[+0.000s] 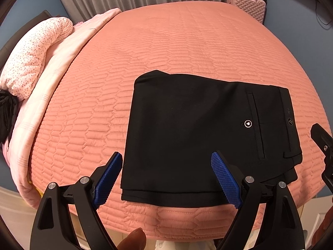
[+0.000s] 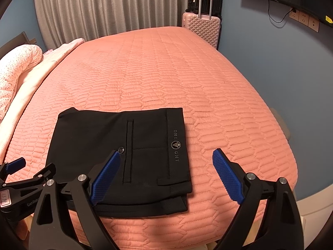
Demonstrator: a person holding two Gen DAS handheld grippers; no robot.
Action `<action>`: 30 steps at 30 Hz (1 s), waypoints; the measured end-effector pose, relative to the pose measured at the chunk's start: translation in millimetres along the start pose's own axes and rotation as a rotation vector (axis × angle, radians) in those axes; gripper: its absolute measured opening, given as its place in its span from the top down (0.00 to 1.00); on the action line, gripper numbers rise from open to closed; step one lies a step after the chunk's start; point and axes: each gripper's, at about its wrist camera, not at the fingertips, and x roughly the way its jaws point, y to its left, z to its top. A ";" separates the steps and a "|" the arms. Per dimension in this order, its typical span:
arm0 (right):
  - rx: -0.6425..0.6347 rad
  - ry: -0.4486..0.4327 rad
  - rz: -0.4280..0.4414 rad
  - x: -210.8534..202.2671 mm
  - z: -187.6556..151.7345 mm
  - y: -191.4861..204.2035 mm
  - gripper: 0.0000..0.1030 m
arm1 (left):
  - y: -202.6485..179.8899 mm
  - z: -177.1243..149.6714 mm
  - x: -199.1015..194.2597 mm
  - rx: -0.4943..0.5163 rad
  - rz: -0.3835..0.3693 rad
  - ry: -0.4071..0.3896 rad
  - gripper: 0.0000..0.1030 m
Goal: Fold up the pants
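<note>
Black pants (image 1: 197, 129) lie folded into a flat rectangle near the front edge of the bed, waistband with grey lettering to the right; the right wrist view shows the pants (image 2: 116, 152) too. My left gripper (image 1: 166, 158) hovers open above the bundle's near left part, its blue pads (image 1: 225, 182) holding nothing. My right gripper (image 2: 166, 154) stands open over the waistband end, nothing between its pads (image 2: 106, 177). Part of the right gripper (image 1: 322, 143) shows at the left wrist view's right edge, and the left gripper (image 2: 25, 170) at the lower left of the right wrist view.
The salmon quilted bedspread (image 1: 177, 41) covers the bed. A dotted pink pillow (image 1: 35, 54) and a folded pale blanket (image 1: 62, 58) lie along the left side. A pink suitcase (image 2: 200, 28) stands behind the bed by grey curtains (image 2: 108, 6). A fingertip (image 1: 133, 239) shows below.
</note>
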 end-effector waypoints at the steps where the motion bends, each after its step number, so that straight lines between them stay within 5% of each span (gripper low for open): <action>1: 0.000 0.000 0.000 -0.3 -0.3 0.0 0.14 | 0.3 -0.2 0.1 0.000 -0.001 0.000 0.17; 30: 0.008 -0.011 -0.003 -4.4 1.0 0.2 0.14 | 0.2 -0.7 -2.3 -0.001 -0.005 -0.006 0.17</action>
